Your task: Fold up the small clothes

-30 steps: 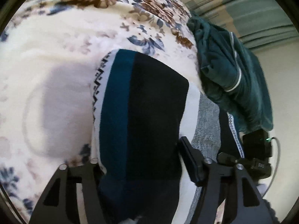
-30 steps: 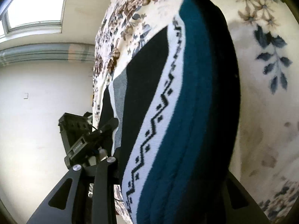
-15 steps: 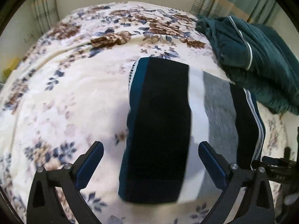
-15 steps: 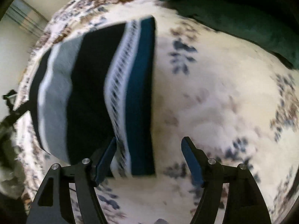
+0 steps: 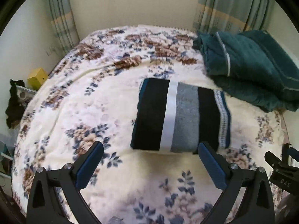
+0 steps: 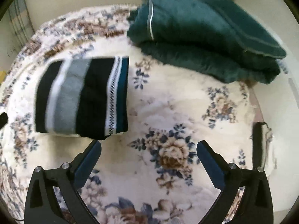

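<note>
A folded garment [image 5: 179,115] with black, white, grey and teal stripes lies flat on the floral bed cover [image 5: 89,115]. In the left wrist view my left gripper [image 5: 150,146] hovers above its near edge, jaws wide open and empty. In the right wrist view the same garment [image 6: 82,97] lies up and to the left of my right gripper [image 6: 149,143], whose jaws are opening over bare bed cover [image 6: 177,102] with nothing between them. Part of the right gripper [image 5: 280,169] shows at the left view's right edge.
A folded dark green blanket [image 5: 252,71] [image 6: 201,37] lies on the bed behind and right of the garment. Curtains [image 5: 224,9] and a wall close off the far end. A yellow box [image 5: 37,77] and dark clutter stand beside the bed's left edge.
Both grippers have let go of the striped garment and lifted up and back from it. The garment now lies folded on the bed, and both pairs of jaws have spread wide.
</note>
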Available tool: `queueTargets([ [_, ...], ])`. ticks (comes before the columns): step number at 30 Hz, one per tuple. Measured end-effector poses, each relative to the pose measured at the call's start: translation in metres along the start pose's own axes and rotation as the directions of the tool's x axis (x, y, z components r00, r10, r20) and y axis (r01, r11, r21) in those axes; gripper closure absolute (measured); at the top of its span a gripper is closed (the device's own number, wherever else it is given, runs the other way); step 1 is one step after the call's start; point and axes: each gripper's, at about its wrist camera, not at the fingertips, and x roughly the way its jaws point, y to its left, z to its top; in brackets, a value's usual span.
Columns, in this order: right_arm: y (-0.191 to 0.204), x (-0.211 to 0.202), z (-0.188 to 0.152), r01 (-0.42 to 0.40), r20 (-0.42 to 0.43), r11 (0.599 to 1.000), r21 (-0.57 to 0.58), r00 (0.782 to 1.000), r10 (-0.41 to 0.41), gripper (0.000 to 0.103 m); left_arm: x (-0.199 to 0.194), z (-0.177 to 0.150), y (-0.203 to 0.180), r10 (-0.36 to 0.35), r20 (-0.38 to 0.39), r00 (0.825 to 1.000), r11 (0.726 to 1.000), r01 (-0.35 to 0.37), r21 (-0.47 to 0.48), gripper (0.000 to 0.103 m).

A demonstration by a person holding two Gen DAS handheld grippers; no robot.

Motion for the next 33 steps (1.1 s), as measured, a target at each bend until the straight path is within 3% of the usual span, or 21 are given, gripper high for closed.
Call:
queueTargets([
  [10,-0.034,-0.208,-0.038,0.021,0.164,1.000,0.015,0.986,-0.023,0.000,-0.177,-0.028,-0.011,0.023,0.132,0.991,1.000,-0.026,0.016,0.000],
  [18,-0.054,-0.365,-0.082,0.013,0.314,1.000,0.015,0.949,-0.017,0.000,-0.294,-0.049,-0.012,0.011,0.228,0.974,0.999,-0.018,0.028,0.000],
  [27,-0.071,-0.480,-0.133,-0.023,0.414,0.999,0.030,0.910,0.008,0.000,-0.384,-0.079,-0.014,-0.017,0.306,0.952,0.999,0.007,0.035,0.000],
  [33,-0.082,-0.522,-0.158,-0.049,0.430,0.998,0.026,0.902,0.033,0.000,-0.414,-0.091,-0.014,-0.029,0.298,0.954,0.999,0.018,0.038,0.000],
])
